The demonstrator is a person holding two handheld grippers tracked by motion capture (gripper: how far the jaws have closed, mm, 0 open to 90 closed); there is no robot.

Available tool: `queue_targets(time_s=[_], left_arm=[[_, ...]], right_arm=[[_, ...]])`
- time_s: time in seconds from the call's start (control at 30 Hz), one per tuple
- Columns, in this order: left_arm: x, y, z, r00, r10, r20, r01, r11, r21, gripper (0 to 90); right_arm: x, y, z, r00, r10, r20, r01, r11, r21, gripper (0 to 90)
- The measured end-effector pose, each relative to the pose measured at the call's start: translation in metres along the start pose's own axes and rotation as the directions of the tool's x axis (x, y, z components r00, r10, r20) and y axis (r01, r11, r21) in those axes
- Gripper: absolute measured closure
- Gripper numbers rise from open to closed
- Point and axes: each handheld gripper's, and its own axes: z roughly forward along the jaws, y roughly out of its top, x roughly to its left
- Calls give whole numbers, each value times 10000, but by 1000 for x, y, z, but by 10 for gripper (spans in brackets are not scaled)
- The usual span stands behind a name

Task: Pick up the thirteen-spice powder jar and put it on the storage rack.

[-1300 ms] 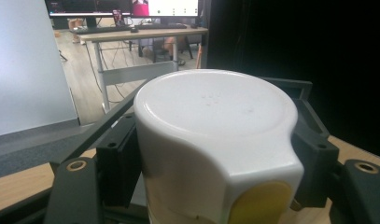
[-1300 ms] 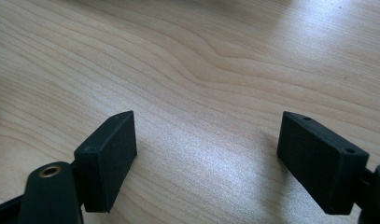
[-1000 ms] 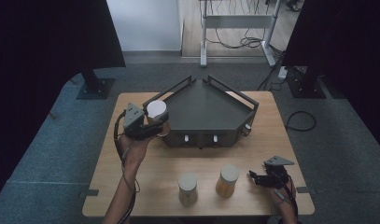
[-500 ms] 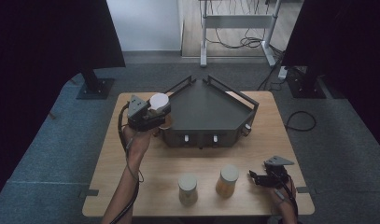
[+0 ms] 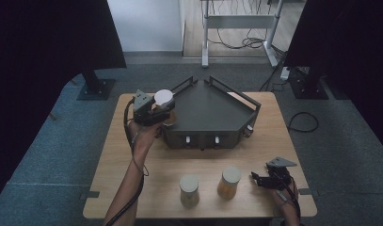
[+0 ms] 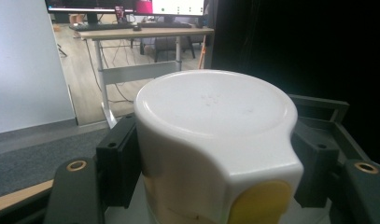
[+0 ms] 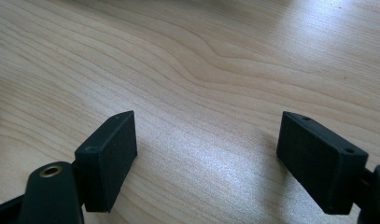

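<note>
White-lidded jar (image 6: 215,144) clamped between left gripper (image 5: 154,110) jaws (over tray's (image 5: 212,113) corner).

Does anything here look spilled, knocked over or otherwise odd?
Nothing stands out. The left gripper holds a white-lidded jar upright at the dark tray's left edge; two more jars stand upright on the table.

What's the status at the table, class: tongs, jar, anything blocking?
Left tongs shut on white-lidded jar, at dark tray's left rim. Right tongs open, empty, over table. Nothing blocking.
</note>
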Motion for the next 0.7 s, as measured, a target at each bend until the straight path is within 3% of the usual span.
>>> queue_targets(time_s=[0.5, 0.7], left_arm=[[-2, 1, 21, 9997, 121, -201, -119, 9998, 137, 302], [1, 0, 26, 9997, -2, -255, 7, 9999, 169, 302]], right_arm=[[0, 0, 0, 10000, -21, -4, 21, 10000, 5, 195], [0, 0, 0, 10000, -22, -12, 22, 10000, 5, 196]])
